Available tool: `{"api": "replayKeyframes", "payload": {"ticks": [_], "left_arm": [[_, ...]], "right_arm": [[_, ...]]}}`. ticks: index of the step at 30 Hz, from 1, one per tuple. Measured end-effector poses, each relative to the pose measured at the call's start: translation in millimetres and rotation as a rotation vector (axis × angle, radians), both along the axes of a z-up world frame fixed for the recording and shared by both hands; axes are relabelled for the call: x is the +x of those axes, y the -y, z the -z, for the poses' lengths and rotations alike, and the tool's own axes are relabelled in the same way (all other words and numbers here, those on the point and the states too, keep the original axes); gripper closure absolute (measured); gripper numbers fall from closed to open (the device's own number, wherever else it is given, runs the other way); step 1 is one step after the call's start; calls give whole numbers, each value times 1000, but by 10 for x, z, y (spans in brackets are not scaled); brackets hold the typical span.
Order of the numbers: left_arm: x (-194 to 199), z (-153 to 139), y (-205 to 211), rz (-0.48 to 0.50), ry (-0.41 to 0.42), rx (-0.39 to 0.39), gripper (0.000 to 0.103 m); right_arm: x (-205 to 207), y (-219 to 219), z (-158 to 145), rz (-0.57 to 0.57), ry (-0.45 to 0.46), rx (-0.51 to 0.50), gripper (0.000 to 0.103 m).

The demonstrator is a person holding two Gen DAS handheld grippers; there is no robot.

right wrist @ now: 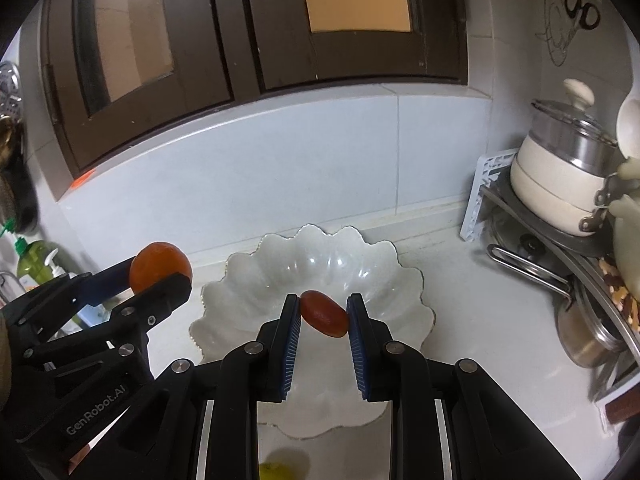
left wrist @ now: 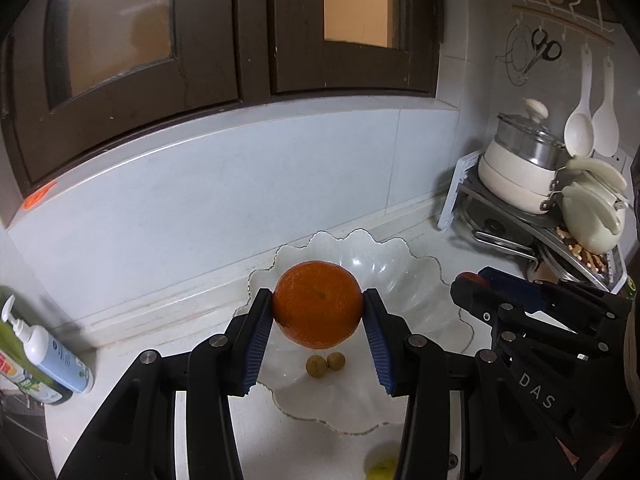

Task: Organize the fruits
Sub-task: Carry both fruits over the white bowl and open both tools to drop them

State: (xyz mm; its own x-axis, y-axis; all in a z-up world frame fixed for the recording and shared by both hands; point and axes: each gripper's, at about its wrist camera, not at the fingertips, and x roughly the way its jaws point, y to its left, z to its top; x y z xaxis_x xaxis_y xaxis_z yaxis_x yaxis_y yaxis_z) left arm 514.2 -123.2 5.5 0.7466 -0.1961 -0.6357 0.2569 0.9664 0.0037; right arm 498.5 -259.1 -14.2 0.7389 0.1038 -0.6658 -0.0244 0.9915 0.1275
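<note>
Orange [left wrist: 318,305] fills the middle of the left wrist view, clamped between the blue pads of the left gripper [left wrist: 319,300] and held above the scalloped glass bowl [left wrist: 404,276]; only this view shows the bowl's contents, two small green-brown fruits [left wrist: 322,362] lying side by side on its floor; it also shows a pump bottle [left wrist: 52,354] at the left of the white counter [left wrist: 168,332] and scissors [left wrist: 544,50] hanging on the tiled wall; the right gripper's black frame enters at the right edge.

The right wrist view shows what the first hides: the right gripper [right wrist: 323,312] pinches a small reddish oval fruit [right wrist: 324,314] over the same bowl [right wrist: 408,280]; the left gripper holds the orange [right wrist: 160,266] beside the bowl's left rim; dark window frames [right wrist: 248,40] rise behind, and a lidded white pot [right wrist: 560,168] sits on a corner rack.
</note>
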Motion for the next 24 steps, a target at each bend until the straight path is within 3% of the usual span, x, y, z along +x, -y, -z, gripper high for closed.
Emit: {"api": "replayKeyframes", "payload": {"ticks": [24], "left_arm": [[936,614,181,14,-216,62,58]], "right_arm": [[932,48,674,-17,-262,-52,78]]}}
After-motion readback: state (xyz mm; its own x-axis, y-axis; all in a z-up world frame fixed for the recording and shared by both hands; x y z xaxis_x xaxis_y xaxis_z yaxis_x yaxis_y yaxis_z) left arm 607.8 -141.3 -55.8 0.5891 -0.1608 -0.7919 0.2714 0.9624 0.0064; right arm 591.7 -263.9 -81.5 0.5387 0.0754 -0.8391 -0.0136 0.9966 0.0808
